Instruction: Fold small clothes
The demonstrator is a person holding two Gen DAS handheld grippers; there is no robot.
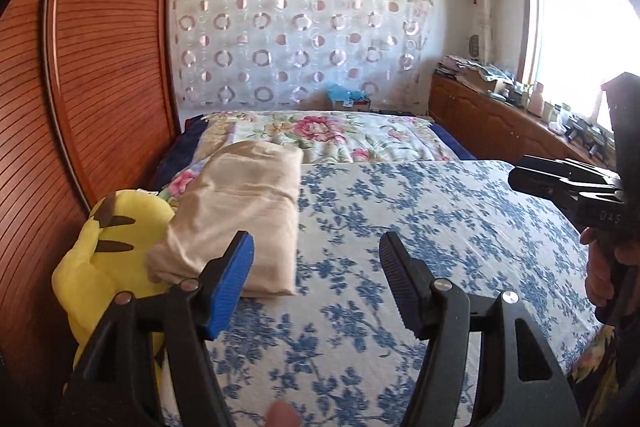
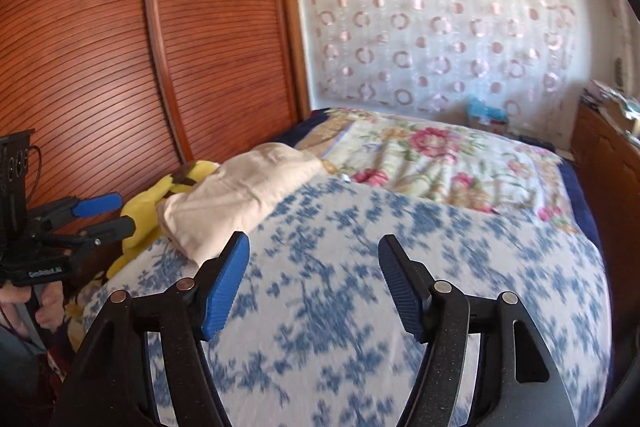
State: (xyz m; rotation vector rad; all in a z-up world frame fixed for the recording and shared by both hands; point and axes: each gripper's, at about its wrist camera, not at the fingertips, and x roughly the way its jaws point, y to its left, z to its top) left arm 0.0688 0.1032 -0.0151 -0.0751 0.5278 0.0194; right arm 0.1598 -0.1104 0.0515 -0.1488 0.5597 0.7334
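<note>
A folded beige cloth (image 1: pixel 240 215) lies on the left side of the bed with the blue-and-white floral sheet (image 1: pixel 420 227); it also shows in the right wrist view (image 2: pixel 244 193). My left gripper (image 1: pixel 316 263) is open and empty, held above the sheet just right of the cloth's near end. My right gripper (image 2: pixel 314 265) is open and empty above the middle of the sheet (image 2: pixel 380 287). The right gripper also shows at the right edge of the left wrist view (image 1: pixel 560 183). The left gripper shows at the left edge of the right wrist view (image 2: pixel 104 215), open.
A yellow plush toy (image 1: pixel 116 251) lies left of the cloth against a wooden slatted wardrobe (image 1: pixel 80 87). A pink floral quilt (image 1: pixel 328 135) covers the far end of the bed. A wooden cabinet (image 1: pixel 500 123) with clutter runs along the right under a window.
</note>
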